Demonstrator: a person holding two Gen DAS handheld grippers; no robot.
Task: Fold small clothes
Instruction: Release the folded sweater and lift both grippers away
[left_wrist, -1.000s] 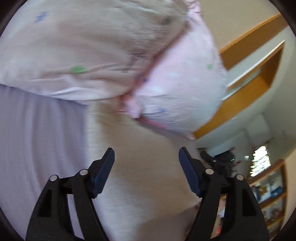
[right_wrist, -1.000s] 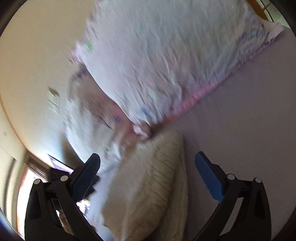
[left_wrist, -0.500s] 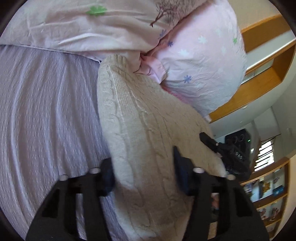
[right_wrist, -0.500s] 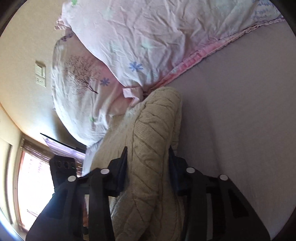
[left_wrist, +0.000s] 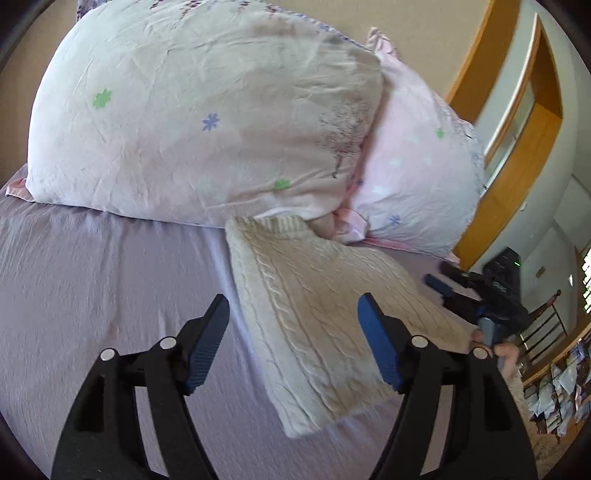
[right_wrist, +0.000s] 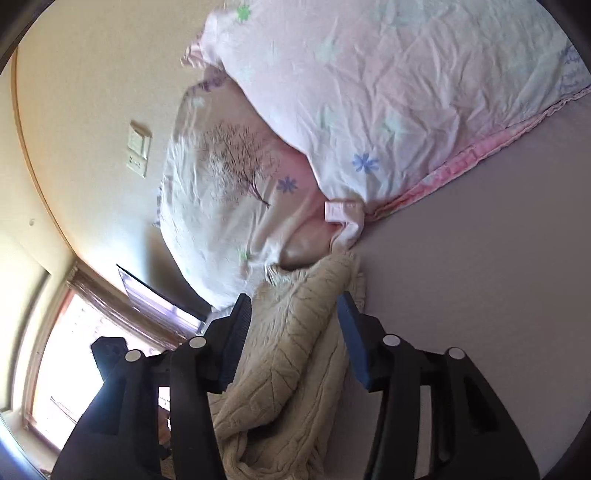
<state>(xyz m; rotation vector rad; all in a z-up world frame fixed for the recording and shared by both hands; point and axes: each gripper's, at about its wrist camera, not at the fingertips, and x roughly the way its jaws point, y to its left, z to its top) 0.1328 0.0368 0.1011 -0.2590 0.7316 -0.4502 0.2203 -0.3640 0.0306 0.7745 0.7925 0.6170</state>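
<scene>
- Since half a second ago, the left gripper (left_wrist: 293, 332) has been released from the cream cable-knit sweater (left_wrist: 325, 314) and drawn back; its blue pads are now spread wide, with nothing held.
- The right gripper (right_wrist: 291, 332) has also been loosened: its pads, then pressed on the knit, are now parted to a medium gap on either side of the sweater (right_wrist: 295, 354), and no grip on it can be made out.
- In the left wrist view, the sweater is seen lying folded on the lavender bedsheet (left_wrist: 92, 280), below and just ahead of the open jaws.
- At its far right edge, the right gripper (left_wrist: 443, 280) and the hand (left_wrist: 502, 354) holding it are seen low beside the bed.
- The sweater's far end is tucked against two floral pillows (left_wrist: 207, 110).
- Beyond, a wooden frame (left_wrist: 532, 122) is seen on the wall.
</scene>
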